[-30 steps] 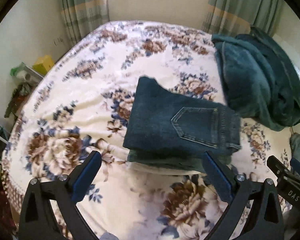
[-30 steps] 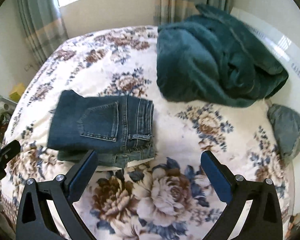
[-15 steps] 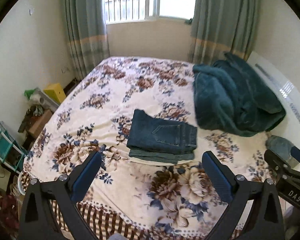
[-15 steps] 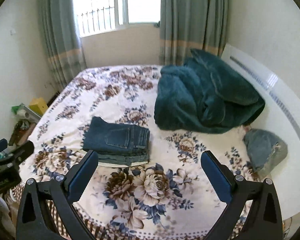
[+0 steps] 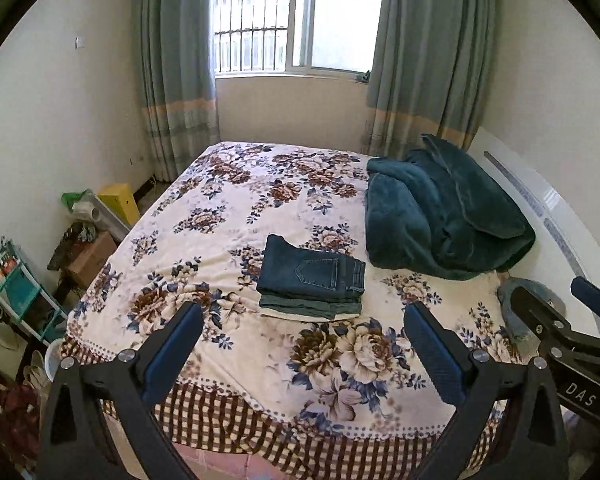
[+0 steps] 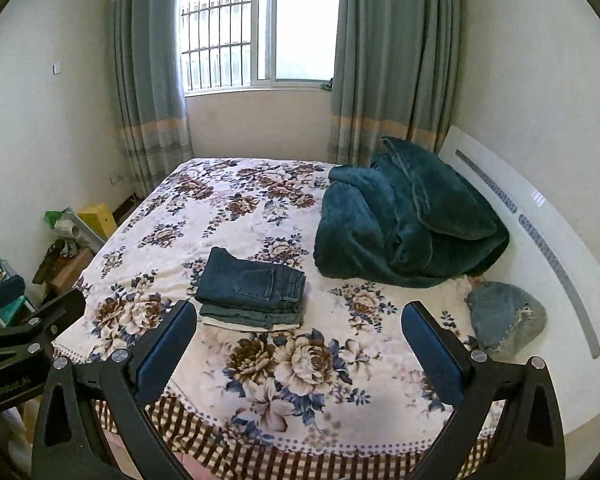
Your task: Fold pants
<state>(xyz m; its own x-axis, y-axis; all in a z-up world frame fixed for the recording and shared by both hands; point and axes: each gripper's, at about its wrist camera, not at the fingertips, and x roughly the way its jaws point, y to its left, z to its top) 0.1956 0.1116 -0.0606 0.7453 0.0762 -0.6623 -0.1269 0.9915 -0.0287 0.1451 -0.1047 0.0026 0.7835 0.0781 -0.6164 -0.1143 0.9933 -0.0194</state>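
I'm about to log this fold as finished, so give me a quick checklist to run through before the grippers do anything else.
1. Dark blue jeans folded into a compact rectangle: ok.
2. Jeans resting on top of the stack of folded clothes, edges roughly aligned: ok.
3. Left gripper open and empty: ok.
4. Right gripper open and empty: ok.
5. Both grippers clear of the stack, out at the bed edge: ok.
6. More pants to fold: cannot tell; the grey-blue bundle by the headboard is unclear.
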